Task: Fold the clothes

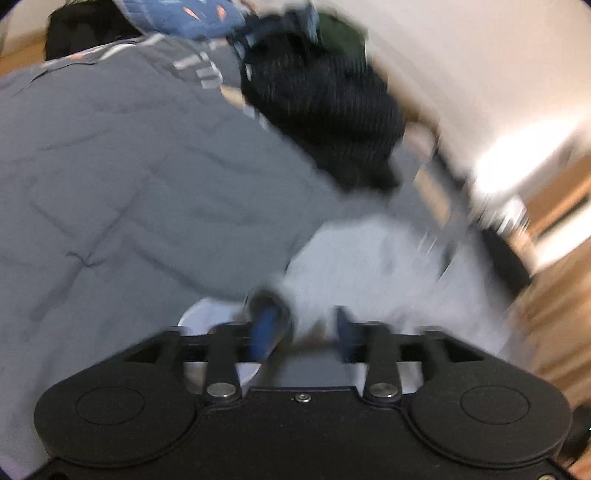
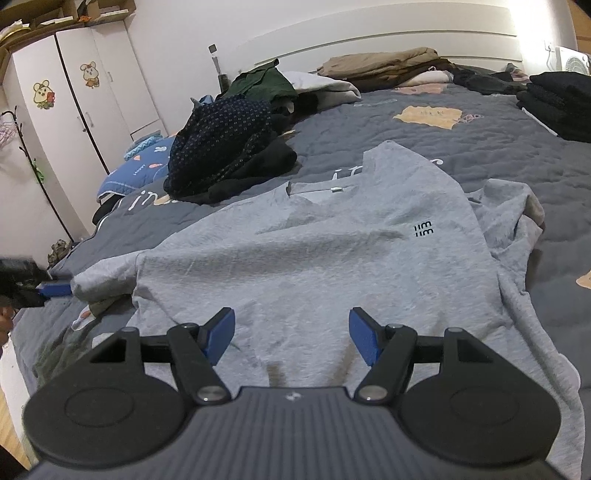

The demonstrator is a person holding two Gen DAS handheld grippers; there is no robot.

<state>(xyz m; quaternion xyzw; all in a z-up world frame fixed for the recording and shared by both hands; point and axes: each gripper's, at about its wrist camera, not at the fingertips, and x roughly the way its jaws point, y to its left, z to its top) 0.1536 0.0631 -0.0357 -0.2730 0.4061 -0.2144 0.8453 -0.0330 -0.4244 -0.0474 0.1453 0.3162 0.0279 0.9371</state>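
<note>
A light grey T-shirt (image 2: 314, 251) lies spread out, front side down or up I cannot tell, on a bed covered by a dark grey quilt (image 2: 498, 147), with a small dark logo (image 2: 423, 229) on its right half and its collar toward the far side. The right gripper (image 2: 291, 334) hangs low over the near hem of the shirt, its blue fingers (image 2: 221, 334) spread wide with only cloth beneath them and nothing pinched. At the far left edge of the right wrist view, the left gripper (image 2: 55, 288) sits just at the tip of the shirt's left sleeve (image 2: 99, 284). The left wrist view is heavily blurred: its blue fingers (image 1: 264, 332) stand apart, with pale grey cloth (image 1: 369, 266) close ahead of them, and I cannot tell whether any of it is still caught on the left finger. Beyond the shirt on the left lies a heap of dark clothes (image 2: 225, 147), a green garment (image 2: 264, 83) behind it. Tan and brown folded clothes (image 2: 388, 64) sit by the white headboard (image 2: 369, 33), and a black stack (image 2: 561, 99) lies at the far right. A white wardrobe (image 2: 74, 96) with cartoon stickers stands at the left.
</note>
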